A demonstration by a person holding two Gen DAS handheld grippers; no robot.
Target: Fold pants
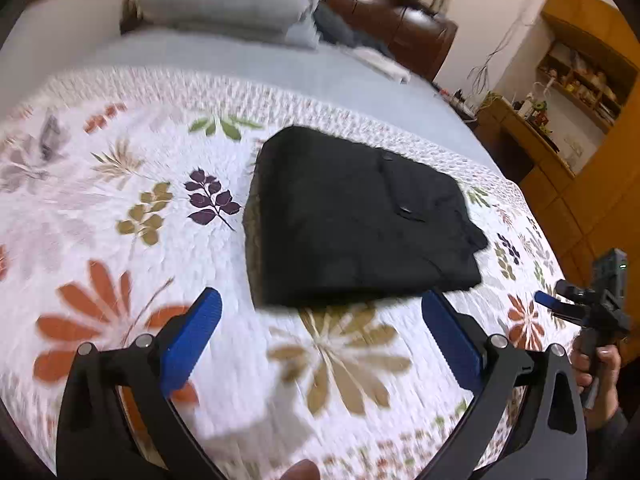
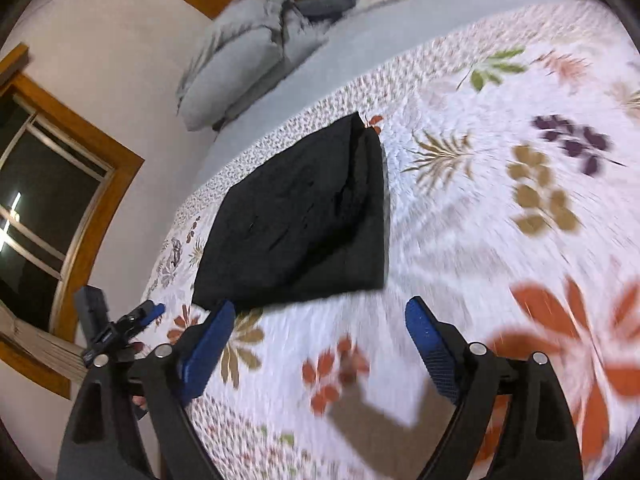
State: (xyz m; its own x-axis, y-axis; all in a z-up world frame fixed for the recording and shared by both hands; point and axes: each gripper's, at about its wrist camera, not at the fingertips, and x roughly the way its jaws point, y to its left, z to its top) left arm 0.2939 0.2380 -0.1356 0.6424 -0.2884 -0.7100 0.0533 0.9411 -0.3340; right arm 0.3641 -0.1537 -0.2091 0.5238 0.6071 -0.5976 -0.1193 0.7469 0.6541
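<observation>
The black pants lie folded into a compact rectangle near the far edge of the floral bedspread, both the left gripper and right gripper spread wide and empty, so folding looks essentially finished.

Black pants on a white bedspread printed with orange, olive, green and purple leaves; blue-padded black left claw; grey pillows.

Left hand-held gripper: black linkage arms, silver pivot screws, ribbed blue fingers.
</observation>
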